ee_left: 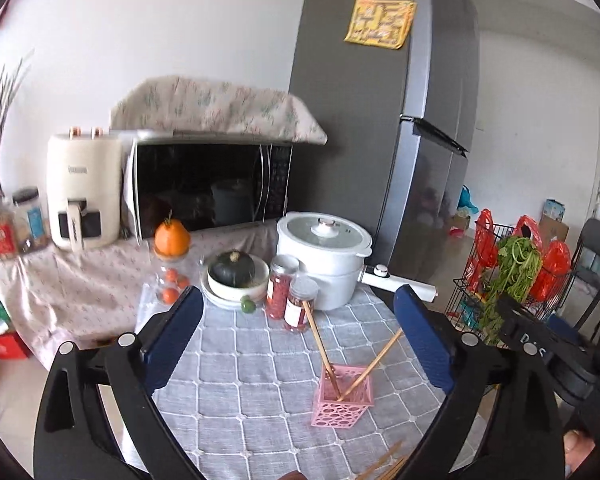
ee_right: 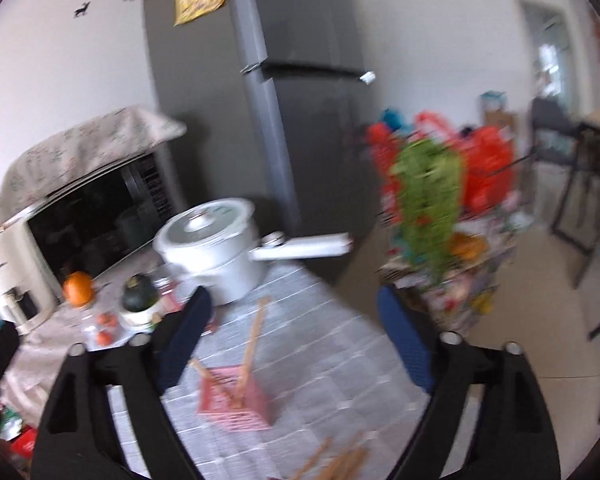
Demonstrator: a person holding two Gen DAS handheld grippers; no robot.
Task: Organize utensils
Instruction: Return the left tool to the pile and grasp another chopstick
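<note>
Your left gripper [ee_left: 298, 330] and right gripper [ee_right: 292, 334] both tilt slightly down over the table [ee_left: 240, 360], jaws wide and empty. Between them stands the pink holder [ee_left: 342, 398] with two chopsticks [ee_left: 318, 340] leaning inside; loose chopsticks [ee_left: 384, 466] lie nearest you.

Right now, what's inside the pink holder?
Two wooden chopsticks stand in the pink holder, leaning apart in a V. Their lower ends show only partly through the holes in its wall; the bottom is hidden. More chopsticks lie on the table outside.
</note>
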